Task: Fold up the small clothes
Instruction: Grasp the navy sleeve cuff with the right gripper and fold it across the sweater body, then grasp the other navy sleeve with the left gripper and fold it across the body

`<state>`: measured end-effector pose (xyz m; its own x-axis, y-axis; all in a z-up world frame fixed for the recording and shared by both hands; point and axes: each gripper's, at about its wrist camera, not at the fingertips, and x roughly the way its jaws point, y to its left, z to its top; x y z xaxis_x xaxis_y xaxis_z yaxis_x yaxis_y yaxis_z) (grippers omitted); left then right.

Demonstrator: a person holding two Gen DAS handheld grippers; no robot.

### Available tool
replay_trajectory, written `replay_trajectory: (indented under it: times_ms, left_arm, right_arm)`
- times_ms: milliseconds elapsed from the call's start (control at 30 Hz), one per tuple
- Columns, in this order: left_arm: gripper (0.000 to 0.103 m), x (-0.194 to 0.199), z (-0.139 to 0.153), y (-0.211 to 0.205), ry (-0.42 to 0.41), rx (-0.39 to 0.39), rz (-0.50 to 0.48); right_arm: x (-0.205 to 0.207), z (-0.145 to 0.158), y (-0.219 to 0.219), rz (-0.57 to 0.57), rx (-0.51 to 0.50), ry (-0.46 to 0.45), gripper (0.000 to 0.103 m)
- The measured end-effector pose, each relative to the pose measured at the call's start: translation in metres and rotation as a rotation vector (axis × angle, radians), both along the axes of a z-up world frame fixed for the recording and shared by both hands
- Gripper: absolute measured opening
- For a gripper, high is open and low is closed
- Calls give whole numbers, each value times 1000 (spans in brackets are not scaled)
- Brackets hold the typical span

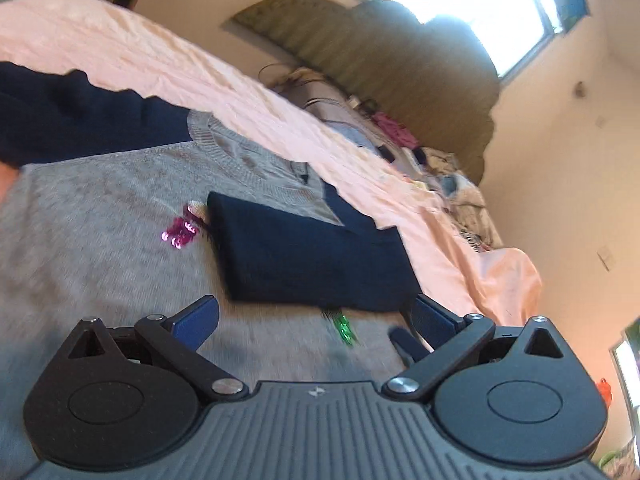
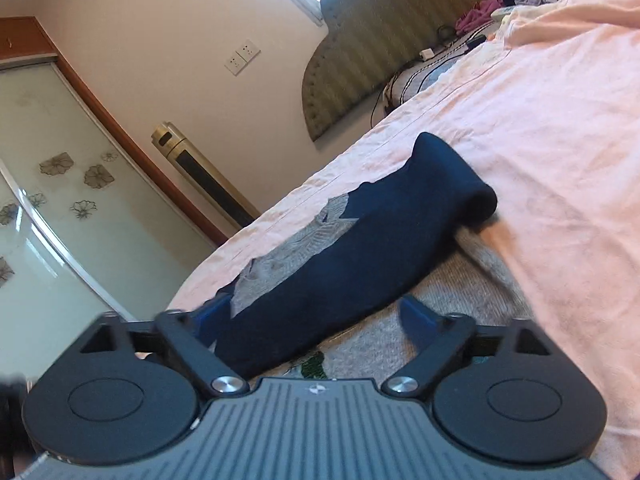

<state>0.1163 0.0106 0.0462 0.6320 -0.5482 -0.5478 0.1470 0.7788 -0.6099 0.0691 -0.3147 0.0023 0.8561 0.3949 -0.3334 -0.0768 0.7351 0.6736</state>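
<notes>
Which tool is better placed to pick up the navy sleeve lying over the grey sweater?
Right. The right tool is open with the navy sleeve running between its fingers; the left tool sits short of it.

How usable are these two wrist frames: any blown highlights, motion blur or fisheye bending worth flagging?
Left wrist view: the window is blown out white, and the grey knitted sweater near the lens is smeared by motion blur. Right wrist view: the dark navy folded sleeve is fairly sharp, the frosted wardrobe door bows from fisheye distortion, and the pink bedsheet looks washed out.
</notes>
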Motion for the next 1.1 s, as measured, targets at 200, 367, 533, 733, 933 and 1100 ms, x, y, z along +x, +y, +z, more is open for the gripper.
replay_trajectory:
  times_ms: [200, 367, 533, 733, 933, 1100]
  left_arm:
    - [73, 61, -37, -20, 121, 27, 70]
    - [8, 78, -40, -34, 138, 154, 67]
    - [7, 77, -4, -29, -11, 281, 110]
    - [8, 86, -12, 5, 28, 453, 146]
    - [36, 50, -4, 21, -41, 445, 260]
    - [86, 33, 9, 10, -257, 387, 195]
  right_arm:
    - [0, -3, -6, 11, 52, -5, 98]
    - [1, -3, -2, 16, 37, -4, 99]
    - [1, -3, -3, 18, 40, -3, 99]
    - [1, -3, -3, 19, 39, -3, 99]
    - [-4, 5, -5, -12, 38, -24, 98]
    - [31, 56, 1, -14, -88, -122, 103]
